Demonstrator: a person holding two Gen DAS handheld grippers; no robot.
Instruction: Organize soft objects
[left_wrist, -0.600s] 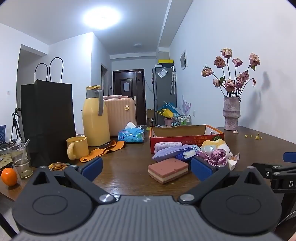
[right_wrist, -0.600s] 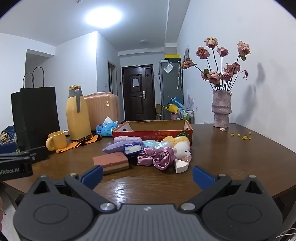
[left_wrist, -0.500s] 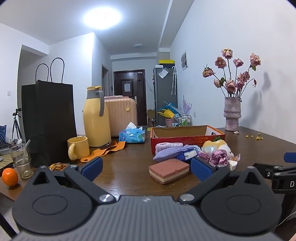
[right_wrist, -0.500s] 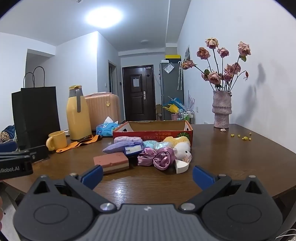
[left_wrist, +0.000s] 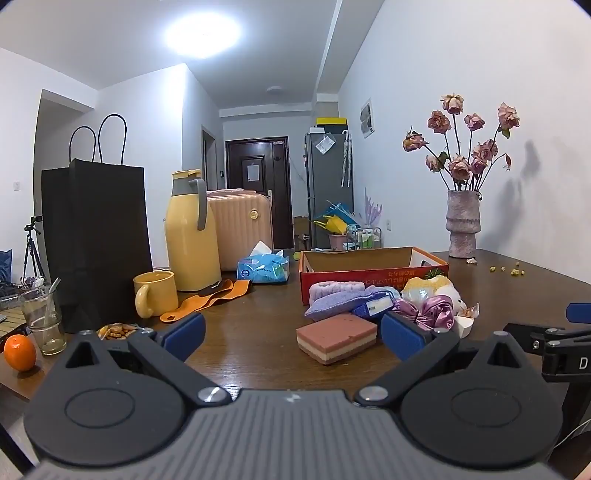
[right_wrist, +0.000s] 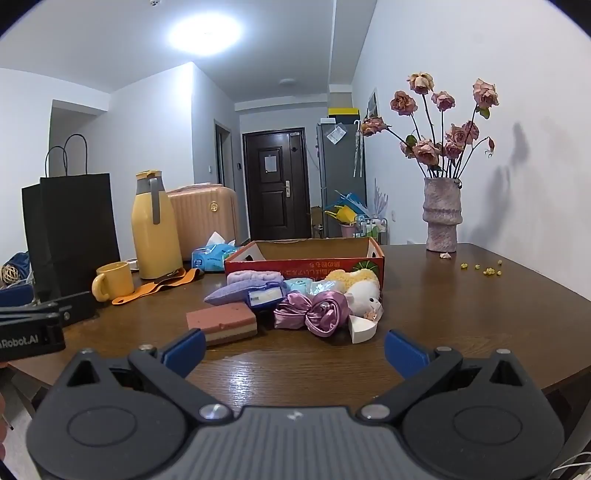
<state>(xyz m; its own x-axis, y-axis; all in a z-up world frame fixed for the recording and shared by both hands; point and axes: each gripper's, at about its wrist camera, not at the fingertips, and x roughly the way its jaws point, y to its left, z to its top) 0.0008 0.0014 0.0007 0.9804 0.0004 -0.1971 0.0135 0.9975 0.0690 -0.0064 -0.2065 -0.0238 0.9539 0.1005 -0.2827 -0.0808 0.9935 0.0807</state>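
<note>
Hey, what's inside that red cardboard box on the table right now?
Only the bare brown inner walls of the red cardboard box show; its front wall hides the floor, so contents there cannot be told. The purple satin scrunchie and layered sponge lie outside, in front.

Left tool (left_wrist: 293, 338) jaws spread wide and empty, right tool (right_wrist: 295, 350) likewise, both tilted slightly downward

On the table (right_wrist: 461, 314): box (right_wrist: 306, 263) at centre; soft things heaped just before it, sponge (right_wrist: 221, 323) foremost left, scrunchie (right_wrist: 317, 310) to its right; vase (right_wrist: 442, 218) behind right, by the wall; mug (right_wrist: 112, 281), flask (right_wrist: 154, 227) and bag (right_wrist: 70, 229) left; tissues (right_wrist: 212, 254) between flask and box.
</note>
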